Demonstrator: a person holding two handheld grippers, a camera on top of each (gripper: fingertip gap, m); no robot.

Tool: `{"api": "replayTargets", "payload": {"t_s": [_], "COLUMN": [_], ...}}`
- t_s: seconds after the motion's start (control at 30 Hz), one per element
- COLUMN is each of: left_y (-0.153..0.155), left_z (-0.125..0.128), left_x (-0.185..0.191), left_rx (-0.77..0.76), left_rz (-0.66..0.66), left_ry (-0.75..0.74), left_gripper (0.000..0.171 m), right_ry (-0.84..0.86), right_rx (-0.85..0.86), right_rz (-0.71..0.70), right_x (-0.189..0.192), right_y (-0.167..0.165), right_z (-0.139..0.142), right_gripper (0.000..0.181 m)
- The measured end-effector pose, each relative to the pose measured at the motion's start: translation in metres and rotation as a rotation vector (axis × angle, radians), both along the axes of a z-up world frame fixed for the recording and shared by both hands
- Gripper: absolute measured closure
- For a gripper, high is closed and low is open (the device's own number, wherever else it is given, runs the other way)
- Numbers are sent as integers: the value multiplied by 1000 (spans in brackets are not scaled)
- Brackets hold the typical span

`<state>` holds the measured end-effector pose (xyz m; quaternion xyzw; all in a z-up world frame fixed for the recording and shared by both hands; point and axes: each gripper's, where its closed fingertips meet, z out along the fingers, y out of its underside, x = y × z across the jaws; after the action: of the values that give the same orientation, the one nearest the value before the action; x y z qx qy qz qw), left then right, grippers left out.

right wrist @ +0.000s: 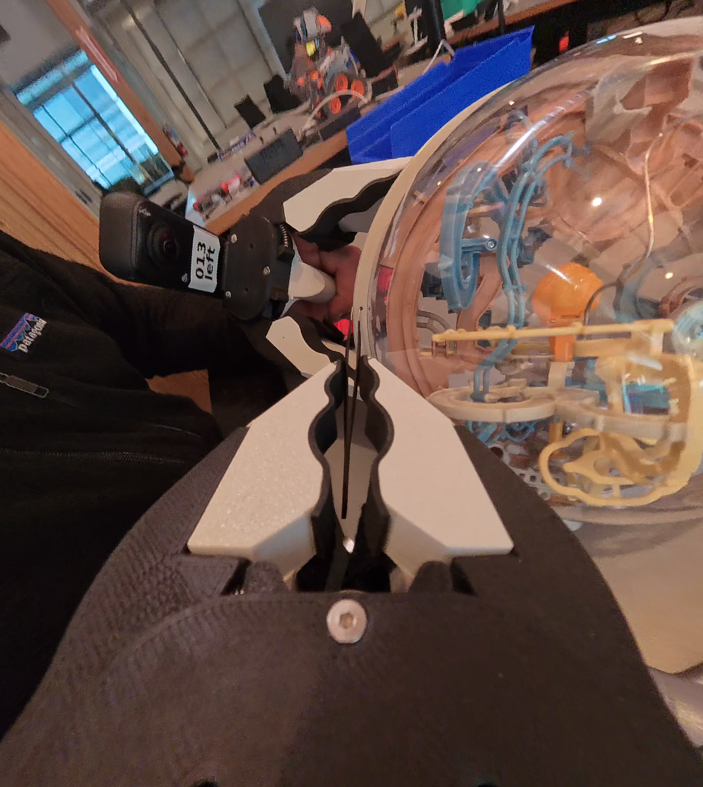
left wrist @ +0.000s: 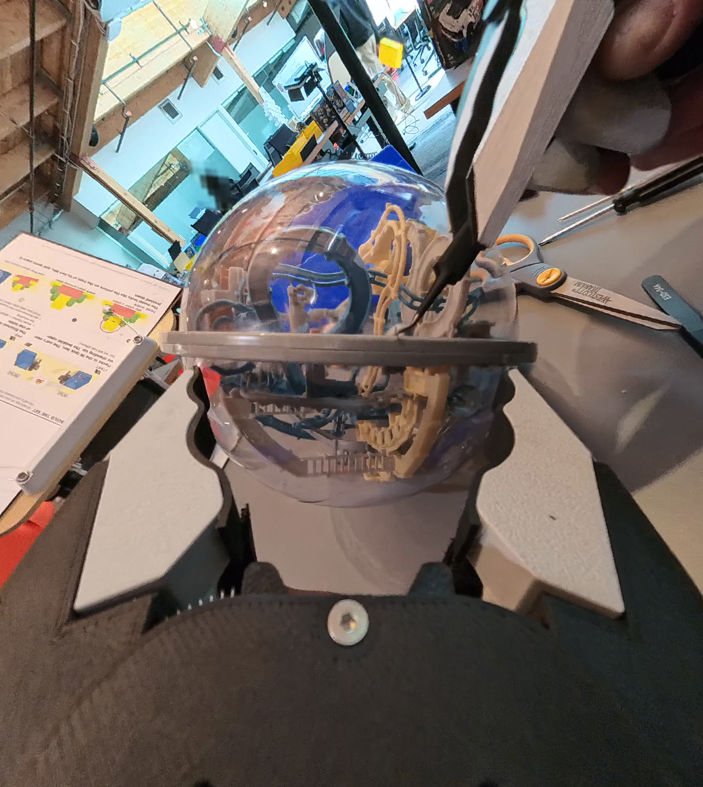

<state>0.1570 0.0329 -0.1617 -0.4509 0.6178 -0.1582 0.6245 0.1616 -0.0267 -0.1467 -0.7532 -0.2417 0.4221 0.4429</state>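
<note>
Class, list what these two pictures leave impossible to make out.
- Left wrist view: the sphere's underside, hidden by the left tool.
- Right wrist view: the tweezers' tips against the sphere's rim, too thin to resolve.
- Left wrist view: the scissors' blade tips, behind spare tweezers.

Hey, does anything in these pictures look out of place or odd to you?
One thing: the right gripper is shut on thin black tweezers, whose tips rest at the grey seam ring of the clear maze ball held between the left gripper's fingers. Nothing looks spilled or broken; scissors lie flat nearby.
</note>
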Motion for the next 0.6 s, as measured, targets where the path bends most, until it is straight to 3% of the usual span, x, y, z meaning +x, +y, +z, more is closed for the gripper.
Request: {"api": "replayTargets", "payload": {"t_s": [0.4, 0.6], "left_y": [-3, -4], "left_z": [0, -6], "left_x": [9, 13], "left_rx": [21, 17], "left_rz": [-39, -55], "left_ry": [20, 21], "left_gripper": [48, 48], "right_ry": [-618, -754], "right_rx": [-8, 9], "right_rz": [375, 535], "right_x": [7, 0], "right_y": [13, 19], "right_z": [17, 19], "right_gripper": [177, 177]}}
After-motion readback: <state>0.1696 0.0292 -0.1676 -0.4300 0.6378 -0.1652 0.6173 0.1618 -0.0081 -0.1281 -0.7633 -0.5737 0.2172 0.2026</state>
